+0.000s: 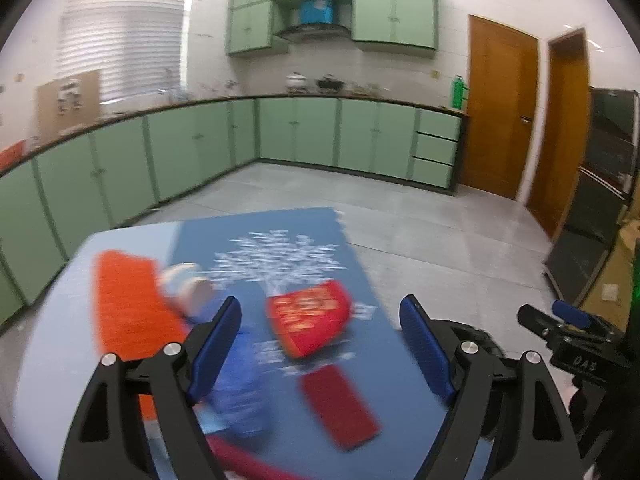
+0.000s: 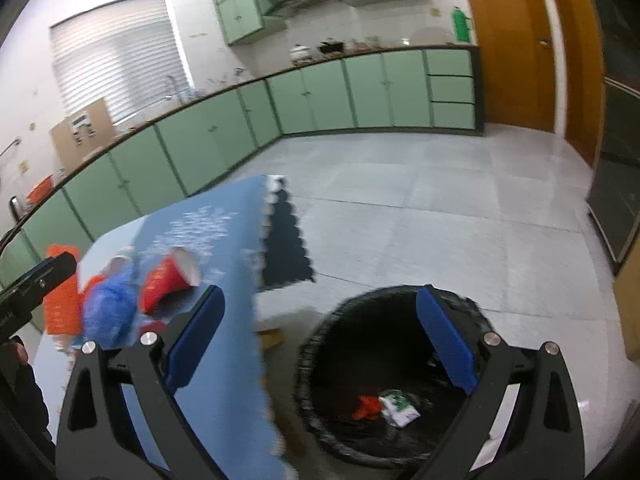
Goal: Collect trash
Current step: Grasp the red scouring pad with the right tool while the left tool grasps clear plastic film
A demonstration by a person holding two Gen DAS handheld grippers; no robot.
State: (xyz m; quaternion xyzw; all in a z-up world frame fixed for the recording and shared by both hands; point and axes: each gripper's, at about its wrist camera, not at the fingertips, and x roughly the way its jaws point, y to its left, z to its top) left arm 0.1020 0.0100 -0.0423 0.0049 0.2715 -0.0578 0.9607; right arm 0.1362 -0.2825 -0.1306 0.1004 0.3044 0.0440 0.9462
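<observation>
Left claw (image 1: 320, 344) open wide, nothing between the blue pads; right claw (image 2: 320, 344) also spread, empty, poised over the black-lined trash bin (image 2: 320, 424) on the floor beside the bench (image 1: 52, 320). Bin already holds an orange scrap and a crumpled white-green wrapper.

Remaining trash, placed relative to the blue tree-print mat (image 1: 360, 248): red paper cup (image 1: 310, 320) on its side at the mat's centre, directly ahead of the left claw, long axis running diagonally, white mouth facing away. Flat red packet (image 1: 338, 410) closer in. Crinkled blue plastic bag (image 1: 236, 392) and orange sheet (image 1: 128, 304) off the mat's left edge.

Judgement: left claw is nearer; cup is light, thin-walled, crushable.
</observation>
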